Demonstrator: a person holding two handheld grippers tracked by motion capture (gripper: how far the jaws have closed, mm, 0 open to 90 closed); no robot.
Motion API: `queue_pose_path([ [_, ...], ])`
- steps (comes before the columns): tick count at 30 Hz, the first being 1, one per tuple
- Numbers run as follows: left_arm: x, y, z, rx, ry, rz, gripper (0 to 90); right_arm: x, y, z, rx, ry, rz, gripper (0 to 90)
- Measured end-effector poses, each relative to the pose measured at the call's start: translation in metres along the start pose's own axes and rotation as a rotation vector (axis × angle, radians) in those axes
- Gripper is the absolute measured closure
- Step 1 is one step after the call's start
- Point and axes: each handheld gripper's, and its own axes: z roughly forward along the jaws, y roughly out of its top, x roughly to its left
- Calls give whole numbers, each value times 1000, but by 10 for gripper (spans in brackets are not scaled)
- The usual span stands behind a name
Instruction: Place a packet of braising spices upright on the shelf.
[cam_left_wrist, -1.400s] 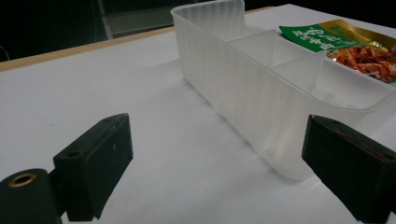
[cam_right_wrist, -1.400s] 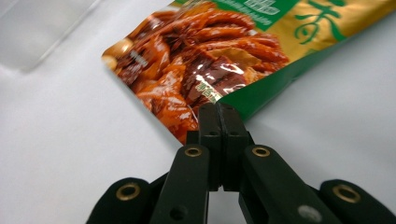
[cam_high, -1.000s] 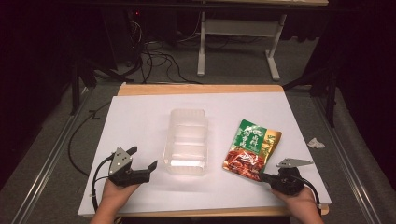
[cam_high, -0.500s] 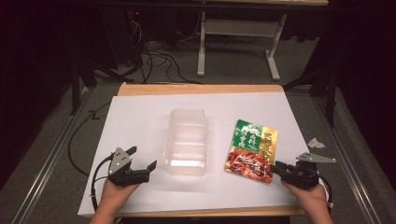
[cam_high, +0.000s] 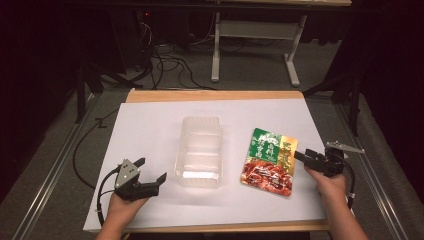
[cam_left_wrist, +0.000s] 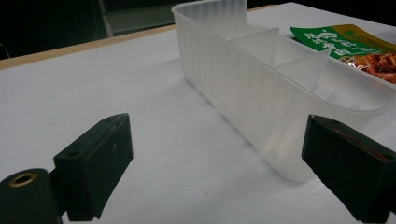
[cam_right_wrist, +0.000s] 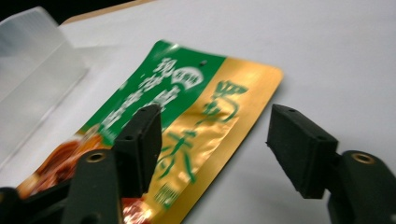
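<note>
Since a second ago the right gripper (cam_high: 302, 156) has swung out toward the table's right edge and come back in at the packet's right side, and the packet has turned slightly; the left gripper (cam_high: 151, 171) has stayed where it was. The table (cam_high: 150, 125), covered in white, carries a clear plastic container (cam_high: 199, 150) with inner dividers near its middle. Just right of it lies a food packet (cam_high: 269, 161), flat, green and gold with red food pictured at its near end. In the right gripper view the jaws stand spread, one over the packet's gold band, the other beyond its edge. The left gripper's jaws are wide apart beside the container's near left corner, holding nothing.
</note>
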Motion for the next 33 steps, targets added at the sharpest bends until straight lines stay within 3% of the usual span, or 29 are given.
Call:
queue_pose_path([
  [5,0,-1,0,1,2,-4,92,-12,13,13,-22,-11,28,320],
  [6,0,-1,0,1,3,-4,92,-17,17,19,-17,-16,54,314],
  [14,1,-1,-1,2,5,-1,92,-31,30,41,12,3,125,318],
  [19,1,-1,-1,5,7,1,92,-42,28,54,22,35,215,328],
  [26,0,-1,-1,6,6,2,92,-40,31,62,65,47,240,355],
  [33,1,-1,-1,6,7,3,92,-35,29,66,80,104,245,407],
])
